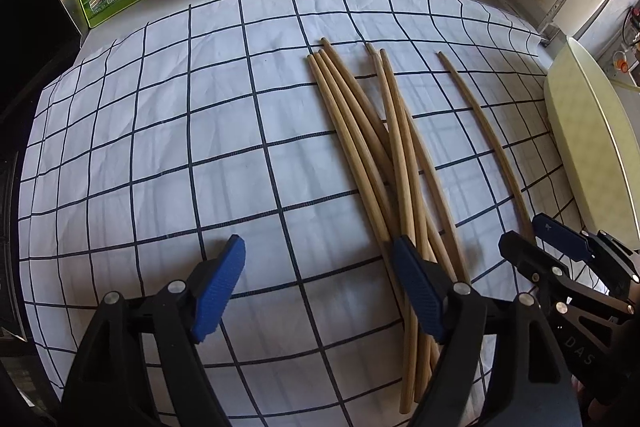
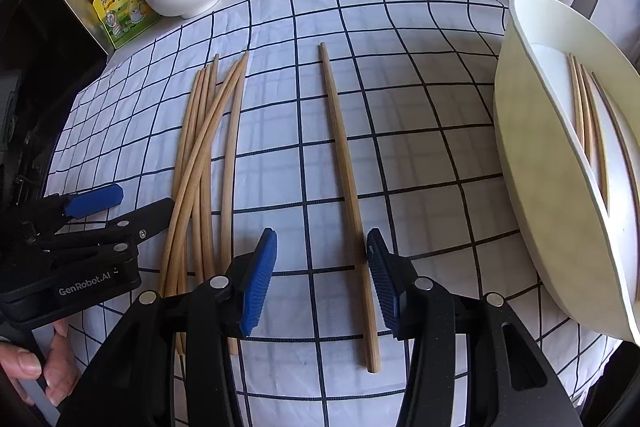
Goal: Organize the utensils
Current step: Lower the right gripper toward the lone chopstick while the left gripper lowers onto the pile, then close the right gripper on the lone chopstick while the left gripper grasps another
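While right claw [image 2: 322, 277] gapes, lone chopstick [image 2: 347, 187] lies lengthwise between, seemingly untouched.

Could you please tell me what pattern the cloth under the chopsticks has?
The cloth is white with a dark blue grid of thin lines, clearest in the right wrist view.

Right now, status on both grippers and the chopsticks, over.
Left gripper open beside the chopstick pile. Right gripper open, straddling the lone chopstick. Several chopsticks already in the cream tray. Nothing blocking.
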Demonstrator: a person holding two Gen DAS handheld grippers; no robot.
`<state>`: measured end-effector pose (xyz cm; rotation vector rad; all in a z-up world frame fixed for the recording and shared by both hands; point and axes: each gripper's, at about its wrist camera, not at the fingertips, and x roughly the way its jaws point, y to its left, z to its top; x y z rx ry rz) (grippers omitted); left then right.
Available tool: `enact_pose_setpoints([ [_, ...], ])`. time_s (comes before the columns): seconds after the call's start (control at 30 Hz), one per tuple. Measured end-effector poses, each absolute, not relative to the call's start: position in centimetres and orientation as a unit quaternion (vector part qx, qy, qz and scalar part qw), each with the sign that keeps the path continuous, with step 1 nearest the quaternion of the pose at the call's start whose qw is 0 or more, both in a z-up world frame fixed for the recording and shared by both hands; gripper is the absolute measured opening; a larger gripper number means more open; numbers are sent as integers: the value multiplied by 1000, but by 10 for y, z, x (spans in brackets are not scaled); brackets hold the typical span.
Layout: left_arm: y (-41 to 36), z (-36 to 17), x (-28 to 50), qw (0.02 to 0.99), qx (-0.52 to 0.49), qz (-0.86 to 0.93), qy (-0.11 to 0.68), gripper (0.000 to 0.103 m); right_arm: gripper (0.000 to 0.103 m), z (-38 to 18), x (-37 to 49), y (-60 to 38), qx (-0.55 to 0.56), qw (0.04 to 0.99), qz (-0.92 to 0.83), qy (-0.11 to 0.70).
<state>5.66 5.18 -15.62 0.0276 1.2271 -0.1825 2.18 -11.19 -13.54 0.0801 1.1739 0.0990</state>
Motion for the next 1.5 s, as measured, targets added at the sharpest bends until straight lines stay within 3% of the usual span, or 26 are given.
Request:
enact_pose_setpoints([
  [0.83,73,-159,56,814,10,-54,578,76,45,-136,33,-116,26,834,26,550],
  [0.9,70,-158,56,816,20,-56,575,64,45,-137,34,-116,21,835,21,550],
  [1.03,62,-154,58,818,27,-63,571,51,45,-139,36,-117,12,834,12,551],
  [1.2,61,-152,63,820,33,-68,568,24,44,-141,40,-111,-4,836,18,548],
  [1.27,60,-151,64,819,34,-73,568,13,26,-141,41,-106,-9,837,26,547],
  [1.37,60,-151,67,818,35,-78,569,11,7,-140,42,-100,-16,836,36,547],
  [1.5,59,-146,65,816,29,-84,571,7,7,-139,42,-99,-7,837,40,545],
])
